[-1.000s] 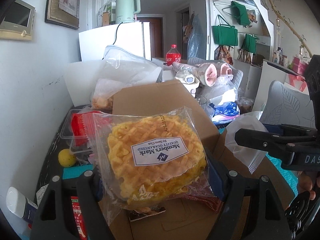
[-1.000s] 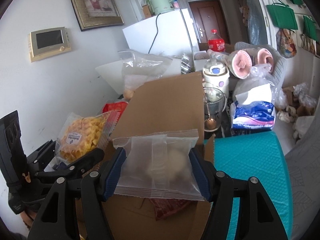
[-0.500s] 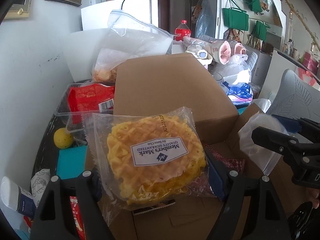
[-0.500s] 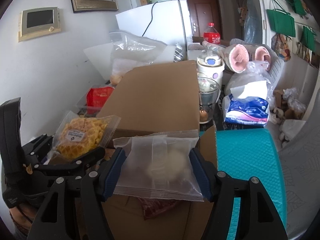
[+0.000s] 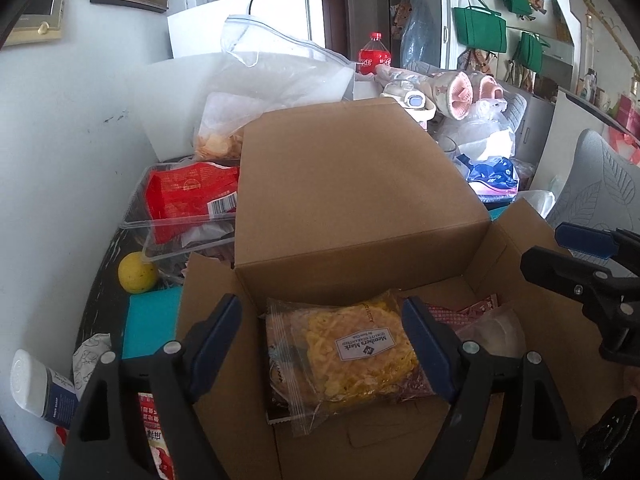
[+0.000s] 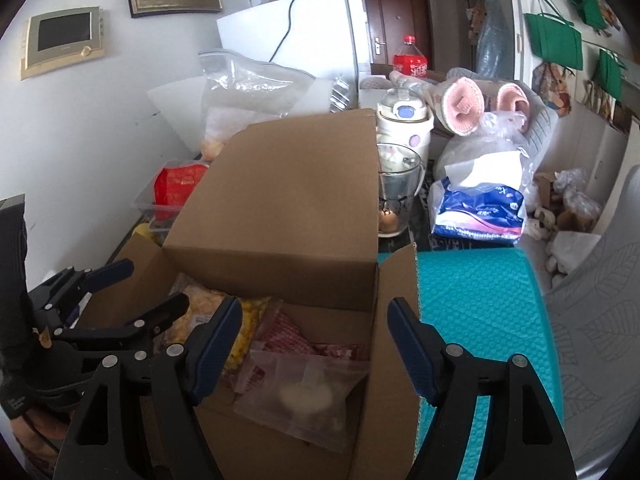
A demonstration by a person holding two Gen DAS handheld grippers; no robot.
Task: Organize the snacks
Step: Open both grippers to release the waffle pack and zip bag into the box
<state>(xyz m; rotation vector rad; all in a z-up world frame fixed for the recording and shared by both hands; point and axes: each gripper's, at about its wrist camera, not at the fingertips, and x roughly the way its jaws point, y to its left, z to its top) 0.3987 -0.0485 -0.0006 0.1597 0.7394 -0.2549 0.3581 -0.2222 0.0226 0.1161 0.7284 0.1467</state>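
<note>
From the left wrist camera, the left gripper (image 5: 322, 334) hangs over the open brown cardboard box (image 5: 356, 216) with its blue-padded fingers (image 5: 214, 334) spread apart. The clear plastic packet of yellow lattice waffles with a white label (image 5: 352, 354) lies between them on the box floor; the right-hand pad stands at the packet's edge, while the left one is plainly clear of it, so I judge the packet released rather than gripped. This packet looks light, and the film is slick and crinkly, while the waffles inside are brittle and would crumble under a hard squeeze. The best hold is across the packet's two sides, lightly, or on the flat sealed margin at an end. To the right, a dark red patterned sachet (image 5: 460, 312) and a frosted pouch lie beside it.

From the right wrist camera, the right gripper (image 6: 314, 346) has its fingers (image 6: 412, 348) opening, with nothing pressed between them. The frosted translucent pouch holding a pale round cake (image 6: 304, 394) rests below them in the box's near right corner, partly over the red sachet. It seems soft, nearly weightless and easy to dent; the flat seal border is the safer place to pinch, since the middle would squash. The left gripper shows at the left edge, over the waffle packet. A teal bubble mailer (image 6: 480, 312) covers the worktop beside the box.
</note>
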